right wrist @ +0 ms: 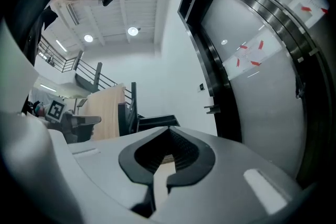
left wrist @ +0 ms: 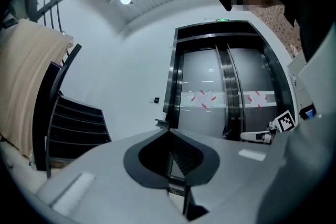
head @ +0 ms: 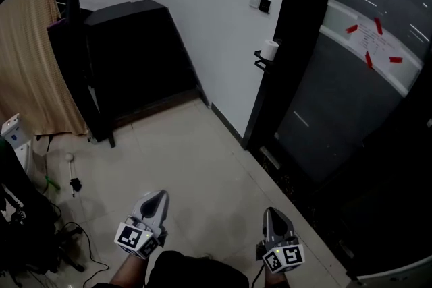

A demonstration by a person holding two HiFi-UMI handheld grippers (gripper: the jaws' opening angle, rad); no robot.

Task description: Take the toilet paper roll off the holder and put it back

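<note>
Left tool and right tool shut tight, empty, lower frame; white toilet paper roll on black wall holder upper right, well apart: step closer, open one tool before reaching

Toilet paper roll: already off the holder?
No, the toilet paper roll sits on the holder beside the dark door frame.

We saw a pale tiled floor with a soft sheen, a matt white paper roll, a black metal holder, a beige cloth drape, and glossy dark steel lift doors.
</note>
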